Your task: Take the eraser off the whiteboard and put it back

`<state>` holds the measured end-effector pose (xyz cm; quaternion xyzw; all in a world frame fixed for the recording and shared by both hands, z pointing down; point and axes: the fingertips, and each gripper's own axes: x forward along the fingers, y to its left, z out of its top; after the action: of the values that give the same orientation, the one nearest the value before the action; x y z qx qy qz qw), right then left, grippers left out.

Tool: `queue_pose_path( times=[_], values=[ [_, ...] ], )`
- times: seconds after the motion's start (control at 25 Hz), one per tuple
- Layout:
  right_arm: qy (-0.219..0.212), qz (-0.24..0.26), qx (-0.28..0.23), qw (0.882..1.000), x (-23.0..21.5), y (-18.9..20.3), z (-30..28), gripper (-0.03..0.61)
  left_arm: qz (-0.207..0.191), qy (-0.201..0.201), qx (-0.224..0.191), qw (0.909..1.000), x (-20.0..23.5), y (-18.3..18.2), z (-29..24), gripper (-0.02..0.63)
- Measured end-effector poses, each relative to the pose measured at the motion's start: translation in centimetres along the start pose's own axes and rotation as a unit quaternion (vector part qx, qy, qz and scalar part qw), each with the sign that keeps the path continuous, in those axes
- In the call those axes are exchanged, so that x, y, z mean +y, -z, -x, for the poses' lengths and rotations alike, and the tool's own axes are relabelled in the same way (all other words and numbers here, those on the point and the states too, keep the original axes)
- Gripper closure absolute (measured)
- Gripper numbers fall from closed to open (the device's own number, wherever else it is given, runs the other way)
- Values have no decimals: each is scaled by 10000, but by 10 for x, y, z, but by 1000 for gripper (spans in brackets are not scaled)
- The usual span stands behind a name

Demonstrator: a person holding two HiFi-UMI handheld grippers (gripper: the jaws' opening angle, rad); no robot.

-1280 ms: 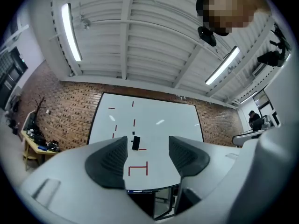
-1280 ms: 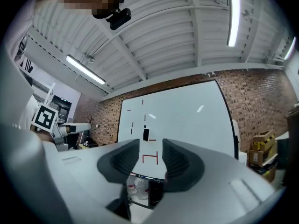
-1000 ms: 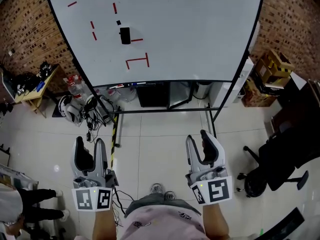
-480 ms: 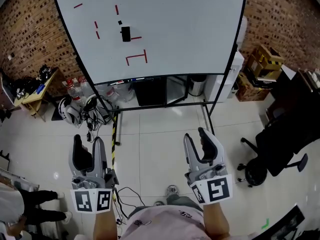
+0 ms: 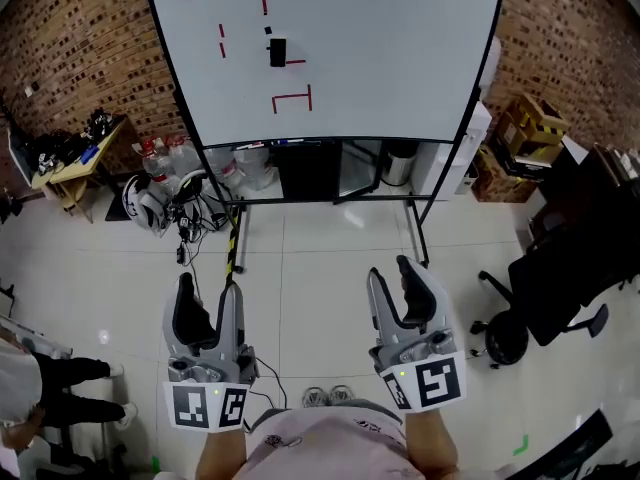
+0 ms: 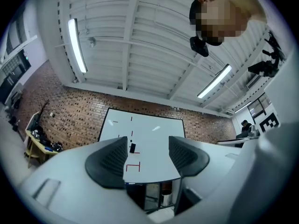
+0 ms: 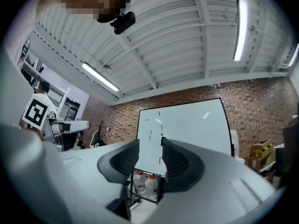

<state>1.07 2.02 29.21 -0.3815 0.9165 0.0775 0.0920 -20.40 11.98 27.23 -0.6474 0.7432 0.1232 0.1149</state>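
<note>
Pale tiled floor (image 5: 320,268), bearing the whiteboard (image 5: 390,58) on its black stand, eraser (image 5: 278,52) stuck to its face; water bottles (image 5: 250,168) beneath, tangled cables (image 5: 190,233) left, office chair (image 5: 560,298) and cardboard boxes (image 5: 530,128) right.

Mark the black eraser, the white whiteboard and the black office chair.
Black rectangular eraser (image 5: 277,52), head view, middle of its body.
White whiteboard (image 5: 400,48), head view, bare surface on its right half.
Black office chair (image 5: 562,280), head view, its dark upper part.

Workshop or lab space: brick walls (image 5: 80,58), whiteboard (image 5: 400,58) on a stand, pale tiled floor (image 5: 320,258), cluttered table (image 5: 75,171), office chair (image 5: 560,298), cardboard boxes (image 5: 527,128), strip lights (image 6: 77,45) overhead.
</note>
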Motion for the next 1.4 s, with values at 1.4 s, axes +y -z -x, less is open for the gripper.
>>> queue_pose_path(
  times=[1.4],
  values=[
    [199, -130, 151, 9996, -18, 15, 15, 431, 220, 311, 588, 9975, -51, 27, 4, 347]
  ],
)
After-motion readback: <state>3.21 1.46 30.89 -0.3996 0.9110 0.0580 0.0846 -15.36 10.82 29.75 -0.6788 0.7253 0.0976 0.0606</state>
